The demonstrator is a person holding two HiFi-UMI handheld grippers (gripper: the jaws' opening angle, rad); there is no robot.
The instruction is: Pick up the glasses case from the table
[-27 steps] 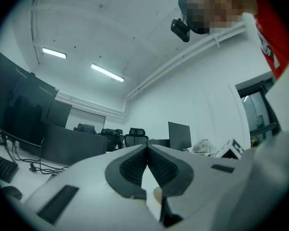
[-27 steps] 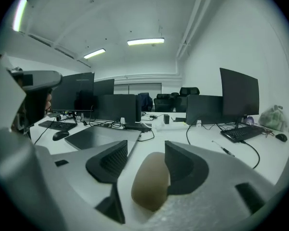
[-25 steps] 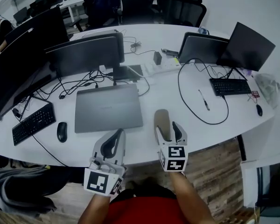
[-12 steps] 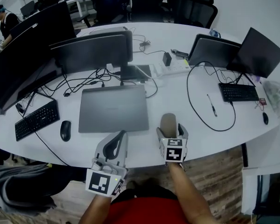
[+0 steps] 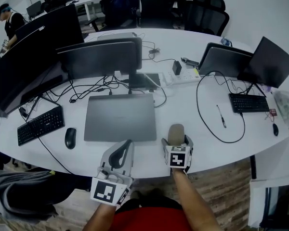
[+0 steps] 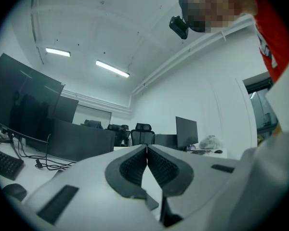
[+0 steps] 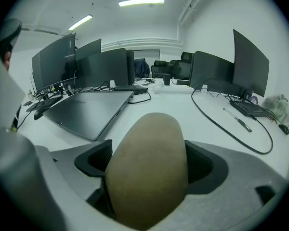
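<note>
The tan glasses case (image 5: 176,133) lies on the white table (image 5: 207,146) at the lower centre of the head view, just right of the closed laptop (image 5: 119,117). The right gripper (image 5: 177,140) has just been opening; its fingers (image 7: 94,161) stand wide on either side of the case, not clamping it. The left gripper (image 5: 128,145), at lower left, has its fingers pressed together with nothing between them.

- Red top (image 5: 149,219) on the torso.
- Left gripper (image 5: 129,142) and right gripper (image 5: 177,139): pale grey moulded shells, dark ribbed pads (image 6: 133,166).
- White marker cube (image 5: 107,192) on each, printed with black squares.
</note>
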